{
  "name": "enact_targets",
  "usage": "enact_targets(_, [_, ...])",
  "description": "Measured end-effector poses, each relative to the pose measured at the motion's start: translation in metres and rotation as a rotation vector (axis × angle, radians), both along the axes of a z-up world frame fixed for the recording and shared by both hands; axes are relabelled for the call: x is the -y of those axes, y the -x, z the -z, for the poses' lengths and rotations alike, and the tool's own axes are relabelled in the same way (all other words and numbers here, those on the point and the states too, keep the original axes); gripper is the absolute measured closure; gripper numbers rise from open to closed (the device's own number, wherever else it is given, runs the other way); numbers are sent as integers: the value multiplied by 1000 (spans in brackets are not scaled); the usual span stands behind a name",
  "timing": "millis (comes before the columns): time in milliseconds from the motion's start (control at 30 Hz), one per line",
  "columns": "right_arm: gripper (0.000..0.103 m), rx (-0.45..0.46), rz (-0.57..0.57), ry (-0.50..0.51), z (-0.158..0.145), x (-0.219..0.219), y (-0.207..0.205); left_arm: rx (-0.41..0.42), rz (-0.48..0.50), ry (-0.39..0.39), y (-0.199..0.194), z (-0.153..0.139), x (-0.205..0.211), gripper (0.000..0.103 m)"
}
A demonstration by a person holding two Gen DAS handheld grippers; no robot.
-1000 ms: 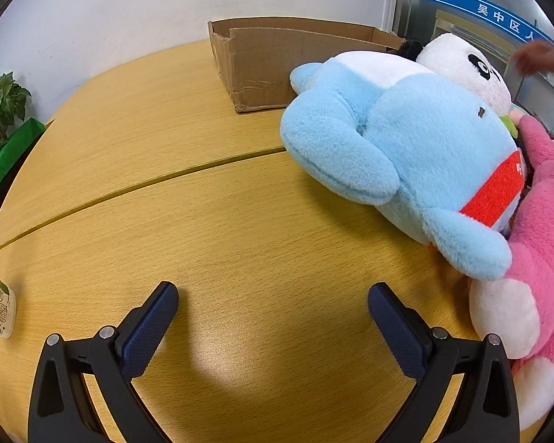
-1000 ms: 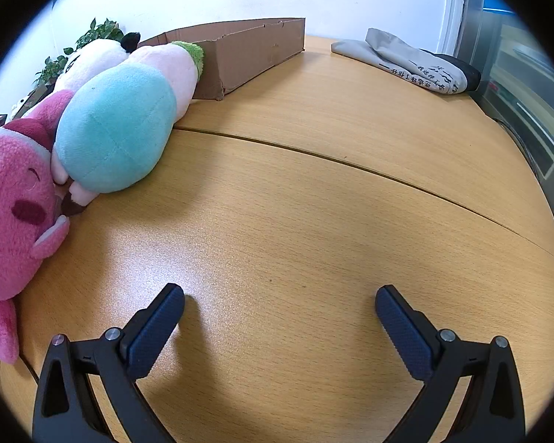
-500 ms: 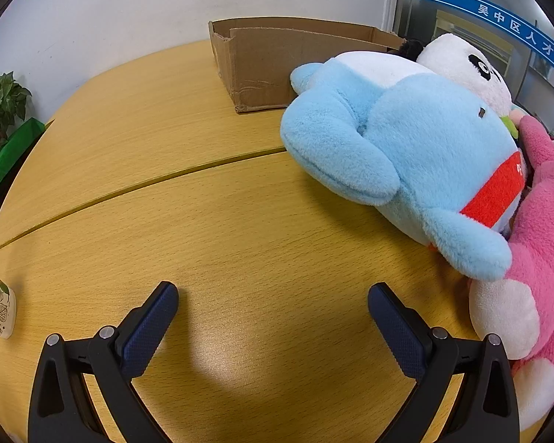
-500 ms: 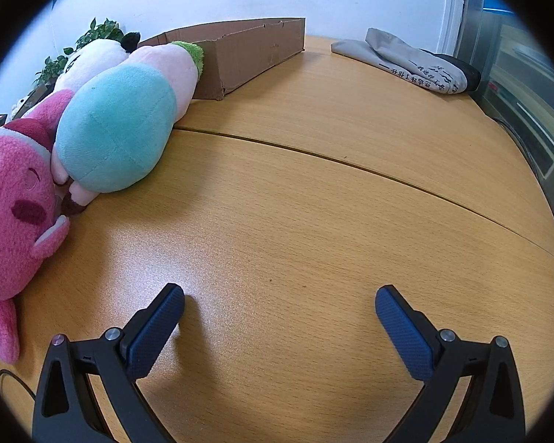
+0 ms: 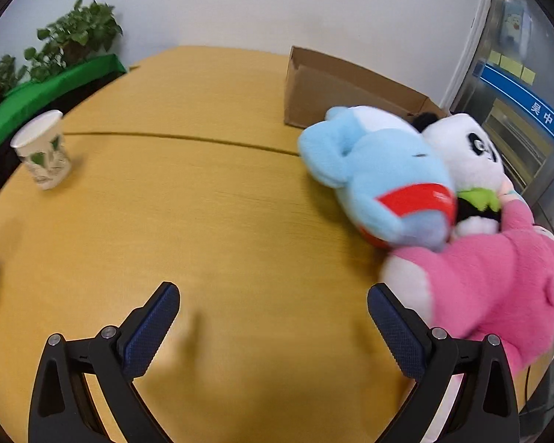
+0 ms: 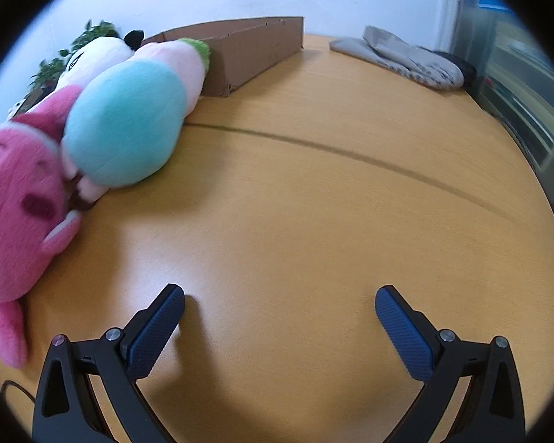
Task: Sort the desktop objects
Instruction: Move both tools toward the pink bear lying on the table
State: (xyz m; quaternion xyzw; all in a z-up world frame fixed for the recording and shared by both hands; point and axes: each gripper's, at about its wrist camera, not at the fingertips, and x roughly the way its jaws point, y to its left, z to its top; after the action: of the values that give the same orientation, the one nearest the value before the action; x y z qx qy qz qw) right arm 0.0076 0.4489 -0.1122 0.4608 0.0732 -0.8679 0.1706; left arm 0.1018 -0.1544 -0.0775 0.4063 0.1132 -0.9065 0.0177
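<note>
Left wrist view: left gripper [image 5: 273,302] spread wide and empty above the rounded light-wood table [image 5: 203,192]; soft toys lie at the right of the frame.
The pink-and-white plush toy [image 5: 498,288] sits just beside the right-hand finger [image 5: 399,336]; whether they touch cannot be told. The light-blue plush toy with a red band [image 5: 373,170] and the white-and-black panda plush [image 5: 465,151] lie above it, before the open brown cardboard box [image 5: 336,88] at upper right. A white paper cup with green leaf print [image 5: 42,153] stands upright at far left. A blue sign [image 5: 535,110] at the right edge bears white Chinese characters, partly cut off. In the right wrist view the right gripper [image 6: 279,304] is likewise spread wide and empty, with the pink plush [image 6: 18,199] and a teal-and-pale-pink plush toy [image 6: 129,122] at left, well apart from its fingers, and a grey folded cloth [image 6: 406,57] at upper right.
</note>
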Motion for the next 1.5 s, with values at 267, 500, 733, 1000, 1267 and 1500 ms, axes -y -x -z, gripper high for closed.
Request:
enact_targets(267, [0,-189,-173,349,-78,50,-99,10,188,-58,-26,-20,-78,0])
enact_targets(500, [1,-179,-220,370,-68,120,-82,69,268,-103,-13,-1,-93,0])
enact_targets(733, [0,-142,-232,319,-66,173,-131,50,218,-159,-25,8,-63,0])
enact_targets(1000, [1,-96,-63,370,-58,169,-130,87,250,-299,-29,27,-45,0])
enact_targets(1267, [0,-36,-4,449,-57,173,-113,93,251,-299,-21,28,-55,0])
enact_targets(1500, [9,-86,13,294,-62,198,-134,93,263,-301,-27,24,-59,29])
